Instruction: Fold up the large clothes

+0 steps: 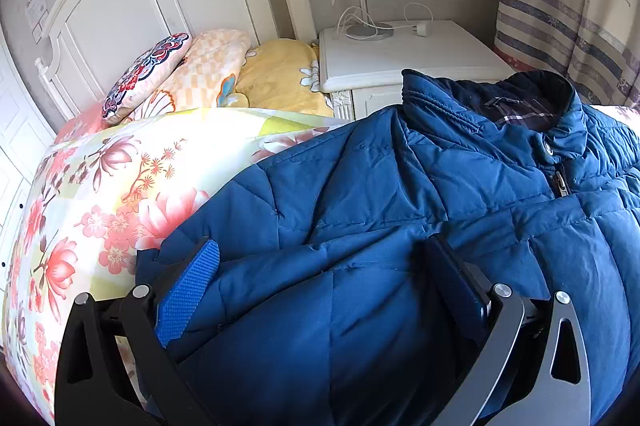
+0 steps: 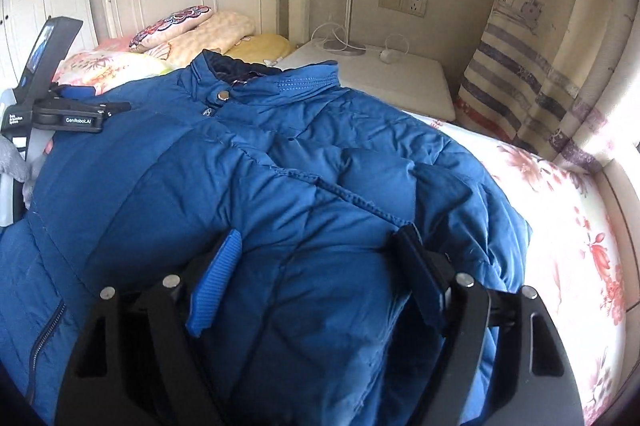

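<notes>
A large blue quilted jacket point(image 1: 420, 193) lies face up on the floral bed, collar toward the headboard; it also fills the right wrist view point(image 2: 248, 169). My left gripper point(image 1: 324, 262) stands wide open with the jacket's left sleeve fabric bulging between its fingers. My right gripper point(image 2: 320, 258) stands wide open over the jacket's right shoulder and sleeve, fabric between its fingers. The left gripper point(image 2: 116, 105) shows from the side in the right wrist view, resting on the jacket's far edge.
A floral bedspread point(image 1: 100, 193) covers the bed. Pillows point(image 1: 208, 69) lie by the white headboard point(image 1: 132, 1). A white nightstand point(image 1: 408, 53) with a lamp base and cables stands beside the bed. A striped curtain point(image 2: 532, 65) hangs at the right.
</notes>
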